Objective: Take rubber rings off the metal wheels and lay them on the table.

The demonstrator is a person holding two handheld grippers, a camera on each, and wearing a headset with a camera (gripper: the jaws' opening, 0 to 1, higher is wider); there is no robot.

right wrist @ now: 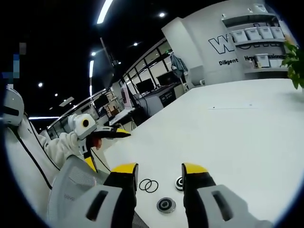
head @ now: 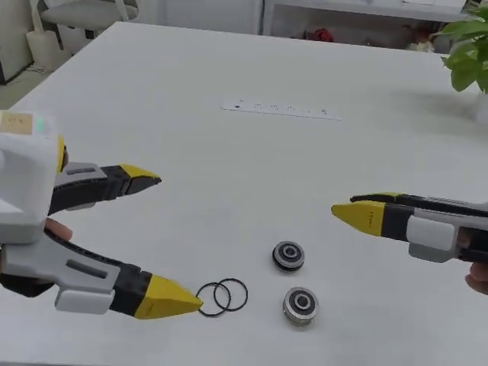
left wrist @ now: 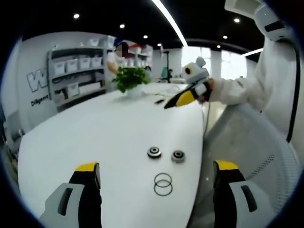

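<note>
Currently: two rubber rings [head: 222, 296] lie overlapped by the near edge of the table [head: 252, 191], just beside a jaw tip of the left hand-held gripper [head: 177, 240], spread wide; two metal wheels [head: 288, 256] sit just right of them, likely nearer the right hand-held gripper [head: 343, 206], jaws slightly apart.
</note>
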